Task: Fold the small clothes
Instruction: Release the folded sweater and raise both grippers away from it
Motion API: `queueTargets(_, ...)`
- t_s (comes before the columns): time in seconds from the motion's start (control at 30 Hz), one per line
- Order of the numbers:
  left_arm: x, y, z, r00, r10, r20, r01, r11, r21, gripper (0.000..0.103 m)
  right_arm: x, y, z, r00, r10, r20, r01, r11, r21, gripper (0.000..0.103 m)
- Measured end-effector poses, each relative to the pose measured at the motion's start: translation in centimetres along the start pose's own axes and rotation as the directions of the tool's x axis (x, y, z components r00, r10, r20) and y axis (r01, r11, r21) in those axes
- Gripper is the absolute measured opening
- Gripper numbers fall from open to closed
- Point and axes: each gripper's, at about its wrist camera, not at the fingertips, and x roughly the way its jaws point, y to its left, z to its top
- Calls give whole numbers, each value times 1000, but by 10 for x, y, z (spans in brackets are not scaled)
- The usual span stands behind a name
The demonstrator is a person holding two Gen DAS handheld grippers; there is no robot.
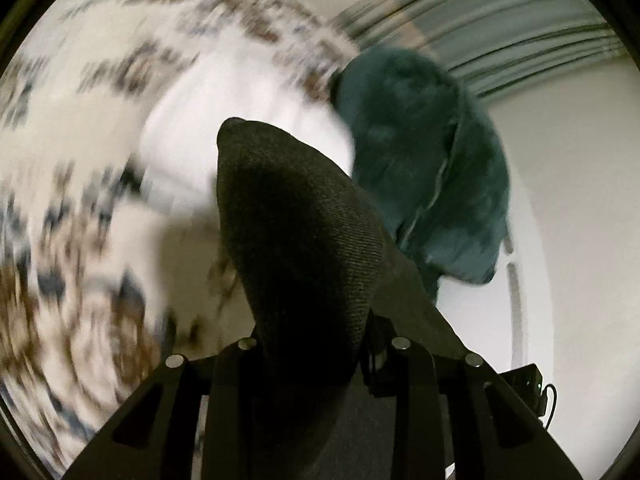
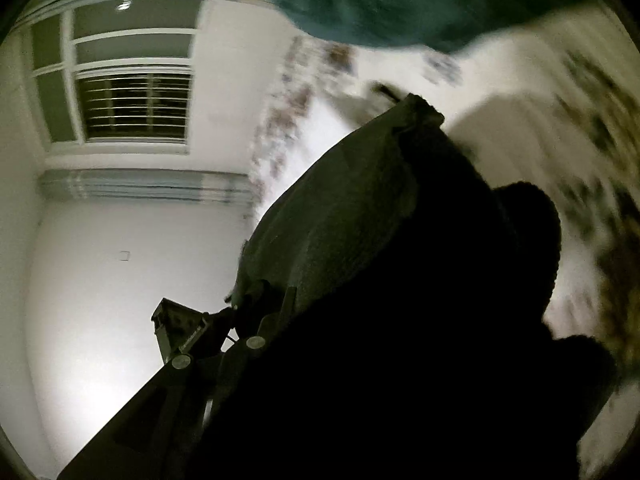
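Both views were motion-blurred. A dark knit garment (image 1: pixel 296 236) was draped over the left gripper (image 1: pixel 320 344), covering the fingers, so whether they were clamped or apart could not be told. The right gripper (image 2: pixel 320 320) was likewise buried under the same dark cloth (image 2: pixel 360 208); its finger state also could not be told. A teal fleece garment (image 1: pixel 432 160) lay just beyond, on a patterned sheet (image 1: pixel 80 184). Judged risk: the cloth, hanging loose and bunched, could slide off or fold crooked because no hem or corner showed. Open white wall (image 2: pixel 100 280) and a window (image 2: pixel 132 76) sat left of the right gripper; room to swing seemed ample there, tighter toward the teal piece
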Motion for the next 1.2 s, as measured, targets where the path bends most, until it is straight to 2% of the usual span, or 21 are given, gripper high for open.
queueTargets(0.17,4,-17,119,999,7,33,-10,995,96,25,62,65,69,993,73,93,-69,996,-52,20)
queueTargets(0.27,28,-2,174,999,40,15,-42,992,119,26,103,68,93,988,77,133,-69,996,-63,20)
queueTargets(0.33,58,21,207,996,92,-19,-88,987,136,26,145,57,108,986,68,153,-64,997,-36,20)
queueTargets(0.47,108,83,226,980,176,-97,-165,980,110,27,213,19,127,990,-27,136,25,1000,17,20)
queueTargets(0.53,117,112,229,978,164,-128,-158,986,58,32,230,6,127,992,-59,111,56,998,30,21)
queueTargets(0.6,115,126,228,982,123,-144,-120,992,27,34,237,5,126,992,-92,82,91,996,20,23)
queueTargets(0.67,109,127,229,981,119,-155,-115,993,34,38,236,9,127,986,-158,54,158,987,2,37)
queueTargets(0.7,104,125,229,979,132,-153,-126,991,46,39,236,10,125,980,-193,38,194,981,-9,54)
queueTargets(0.77,95,117,229,972,192,-134,-183,980,76,52,224,13,121,960,-278,30,279,960,-35,68)
queueTargets(0.8,88,110,228,962,248,-115,-237,967,96,58,218,17,118,943,-331,38,333,941,-60,75)
queueTargets(0.87,76,99,229,942,328,-62,-319,939,127,82,205,30,110,903,-425,55,429,895,-126,81)
queueTargets(0.9,70,96,229,936,350,-39,-342,929,138,85,201,39,106,872,-485,72,490,856,-163,88)
queueTargets(0.93,63,92,226,925,381,-8,-375,914,152,88,195,48,102,829,-551,97,558,805,-202,96)
queueTargets(1.0,48,74,214,892,449,58,-451,870,197,99,184,68,94,756,-635,162,653,711,-262,103)
queueTargets(1.13,23,45,173,845,511,157,-535,809,244,103,168,105,88,626,-721,298,776,539,-327,103)
queueTargets(1.17,16,38,160,835,525,166,-551,797,246,103,161,115,85,605,-730,319,792,511,-333,103)
queueTargets(1.2,13,33,153,834,528,163,-552,797,245,103,160,123,86,582,-739,340,808,480,-341,103)
